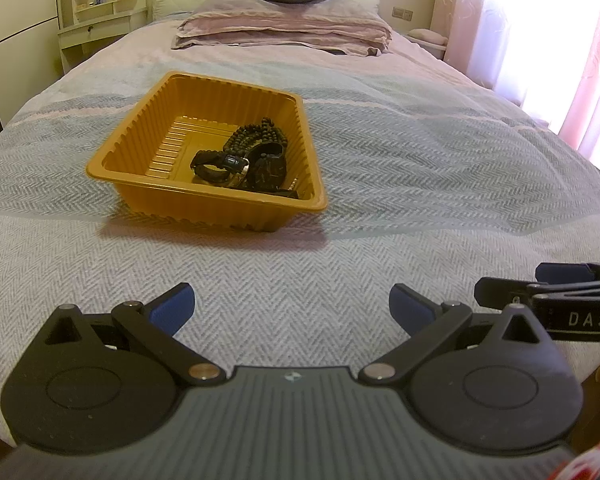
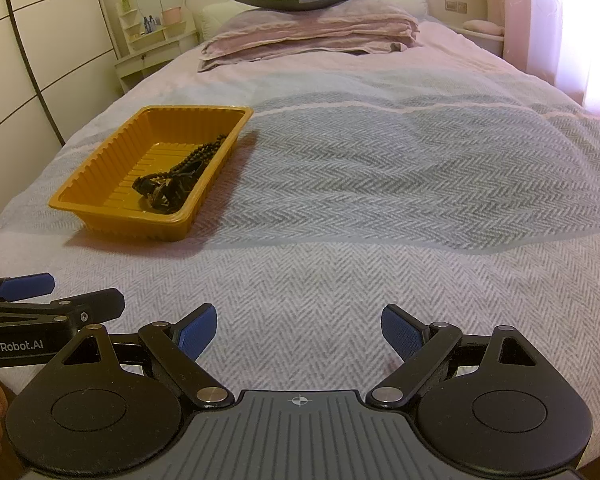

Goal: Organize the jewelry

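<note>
Here, left gripper (image 1: pixel 292 306) and right gripper (image 2: pixel 299 328) held wide apart, nothing gripped, near bed edge; beads (image 1: pixel 260 136) and watch (image 1: pixel 268 168) seen in orange tray (image 1: pixel 140 184) farther left.

Bedspread (image 2: pixel 380 200) lay bare ahead of both grippers; only the orange tray (image 1: pixel 112 168) stood front-left, jewelry (image 1: pixel 252 160) heaped at its right end, pieces probably tangled.

Ahead of you the tray (image 1: pixel 204 128) sits on the bed (image 1: pixel 400 184), left of centre, with the watches (image 1: pixel 244 168) and beads (image 1: pixel 260 136) heaped in its right half. Behind it, pillows (image 1: pixel 284 24) are stacked at the bed's head, a shelf (image 1: pixel 100 12) to their left.
</note>
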Motion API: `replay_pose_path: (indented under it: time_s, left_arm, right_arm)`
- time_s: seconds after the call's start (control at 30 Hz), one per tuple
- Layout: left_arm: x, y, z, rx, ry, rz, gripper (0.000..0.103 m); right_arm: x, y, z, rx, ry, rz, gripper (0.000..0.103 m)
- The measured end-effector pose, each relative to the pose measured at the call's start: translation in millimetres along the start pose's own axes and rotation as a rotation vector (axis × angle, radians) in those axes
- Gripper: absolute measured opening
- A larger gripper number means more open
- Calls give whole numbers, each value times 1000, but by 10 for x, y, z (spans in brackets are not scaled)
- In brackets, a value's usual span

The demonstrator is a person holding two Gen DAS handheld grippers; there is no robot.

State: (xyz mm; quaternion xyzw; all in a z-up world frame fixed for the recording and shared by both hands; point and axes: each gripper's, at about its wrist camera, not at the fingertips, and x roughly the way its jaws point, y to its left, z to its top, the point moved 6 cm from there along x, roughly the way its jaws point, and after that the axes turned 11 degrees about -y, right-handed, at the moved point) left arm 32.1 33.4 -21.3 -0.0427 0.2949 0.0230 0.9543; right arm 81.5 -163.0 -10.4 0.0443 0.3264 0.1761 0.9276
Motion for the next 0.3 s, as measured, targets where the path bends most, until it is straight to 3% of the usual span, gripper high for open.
replay_pose_path:
  time_s: [0.3]
  left_arm:
    - [-17, 1, 0, 0, -21, 1, 103]
  right_arm:
    - [-10, -4, -3, 1, -1, 3, 89]
